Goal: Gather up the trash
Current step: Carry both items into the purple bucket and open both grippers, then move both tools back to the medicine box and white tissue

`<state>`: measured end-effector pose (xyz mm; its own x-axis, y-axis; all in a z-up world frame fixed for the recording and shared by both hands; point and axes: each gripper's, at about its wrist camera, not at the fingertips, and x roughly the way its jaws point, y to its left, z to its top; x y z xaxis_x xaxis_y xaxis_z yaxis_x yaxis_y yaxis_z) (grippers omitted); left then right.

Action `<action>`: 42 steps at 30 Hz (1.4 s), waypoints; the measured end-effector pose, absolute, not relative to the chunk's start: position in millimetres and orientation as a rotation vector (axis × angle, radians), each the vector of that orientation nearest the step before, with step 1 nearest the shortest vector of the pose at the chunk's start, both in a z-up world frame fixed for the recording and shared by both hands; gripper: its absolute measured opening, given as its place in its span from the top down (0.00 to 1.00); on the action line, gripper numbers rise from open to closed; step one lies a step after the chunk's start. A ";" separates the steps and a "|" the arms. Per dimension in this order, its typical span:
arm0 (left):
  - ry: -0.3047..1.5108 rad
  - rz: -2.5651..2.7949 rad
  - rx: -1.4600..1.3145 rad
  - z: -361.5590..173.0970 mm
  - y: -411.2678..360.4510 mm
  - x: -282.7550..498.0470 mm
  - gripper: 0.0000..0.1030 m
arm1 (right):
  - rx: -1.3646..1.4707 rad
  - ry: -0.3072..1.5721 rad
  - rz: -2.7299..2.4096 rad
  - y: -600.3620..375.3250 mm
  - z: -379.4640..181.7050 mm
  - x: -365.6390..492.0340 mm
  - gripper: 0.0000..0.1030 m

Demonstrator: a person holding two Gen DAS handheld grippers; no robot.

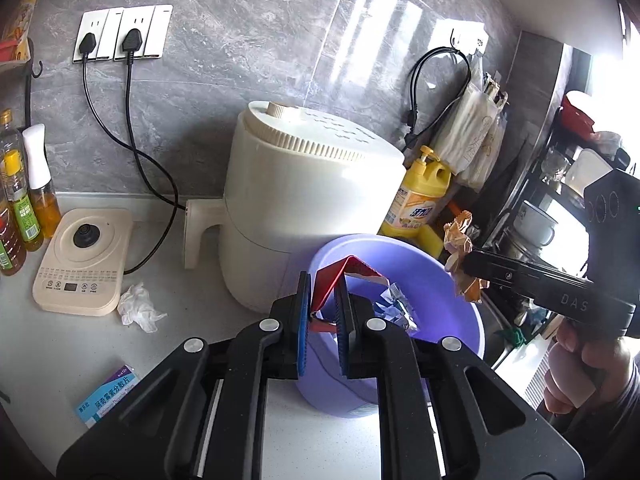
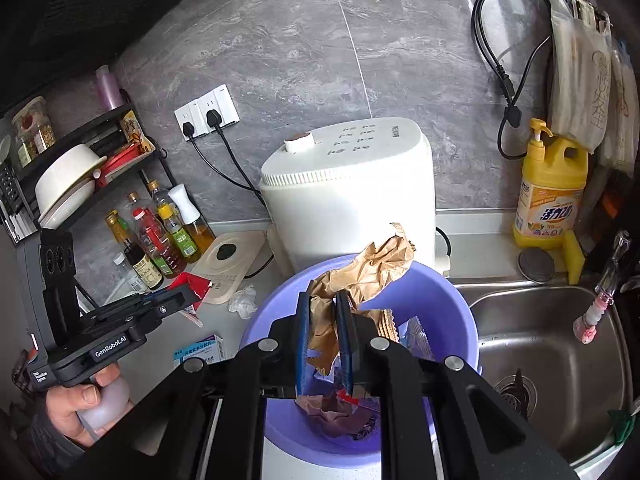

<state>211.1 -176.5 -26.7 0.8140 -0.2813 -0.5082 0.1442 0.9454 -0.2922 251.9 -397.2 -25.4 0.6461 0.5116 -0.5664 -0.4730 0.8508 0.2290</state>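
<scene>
Holding the red wrapper (image 1: 345, 276) clamped in the left gripper (image 1: 323, 322) and the crumpled brown paper (image 2: 362, 276) pinched in the right gripper (image 2: 325, 340), both over the purple bin (image 2: 448, 304), each should release only once well inside the rim.

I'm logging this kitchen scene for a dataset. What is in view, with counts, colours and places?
bin: 1, purple, centre counter
brown paper: 1, in right gripper, over bin
red wrapper: 1, in left gripper, over bin
tissue: 1, white, counter
box: 1, blue-white, counter
air fryer: 1, white, behind bin
kettle base: 1, cream
detergent: 1, yellow
sink: 1, steel, right
left gripper: shut
right gripper: shut
</scene>
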 end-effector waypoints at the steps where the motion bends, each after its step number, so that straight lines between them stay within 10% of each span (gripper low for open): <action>1: 0.579 -0.235 -0.245 -26.6 -181.6 211.8 0.89 | 0.066 0.666 0.558 -403.1 -26.4 252.5 0.86; 6: 0.593 -0.242 -0.230 -28.4 -202.8 219.3 0.89 | 0.088 0.683 0.590 -424.4 -31.3 251.0 0.77; 9: 0.592 -0.239 -0.226 -27.8 -212.5 223.3 0.89 | 0.085 0.664 0.595 -434.7 -32.5 244.8 0.47; 26: 0.631 -0.164 -0.147 -25.6 -264.3 239.4 0.88 | 0.190 0.676 0.574 -518.9 -49.9 258.6 0.47; 31: 0.649 -0.080 -0.144 -23.9 -274.3 236.1 0.41 | 0.216 0.679 0.602 -537.8 -55.2 261.6 0.47; 42: 0.667 0.146 -0.113 -15.4 -264.9 177.4 0.09 | 0.190 0.697 0.763 -530.2 -66.0 264.7 0.45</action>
